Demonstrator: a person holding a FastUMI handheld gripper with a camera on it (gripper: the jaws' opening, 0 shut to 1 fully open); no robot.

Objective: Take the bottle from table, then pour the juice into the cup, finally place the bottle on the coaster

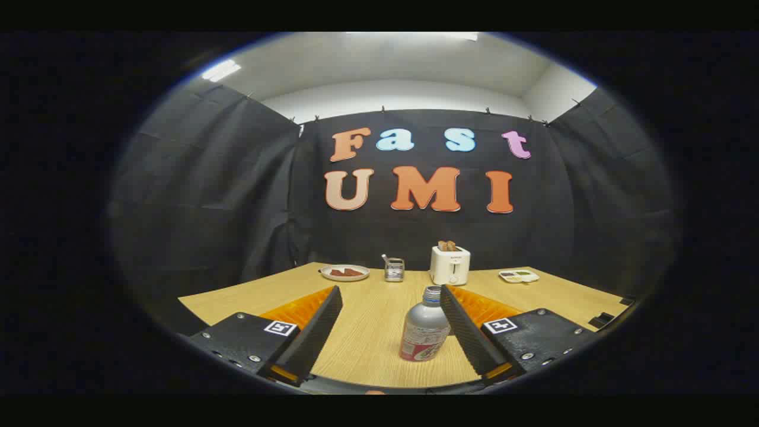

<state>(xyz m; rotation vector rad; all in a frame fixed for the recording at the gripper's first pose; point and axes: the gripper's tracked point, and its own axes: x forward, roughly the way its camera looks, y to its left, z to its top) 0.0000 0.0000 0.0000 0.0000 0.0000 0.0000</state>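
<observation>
A silver bottle with a red and white label stands upright on the wooden table. It sits between my two fingers, close against the right finger and well apart from the left finger. My gripper is open wide, and neither finger presses on the bottle. The bottle's neck reaches about as far as the fingertips.
Along the table's far edge stand a white toaster with toast in it, a small metal holder, a plate with brown food to the left, and a small white tray to the right. Black cloth walls close the booth.
</observation>
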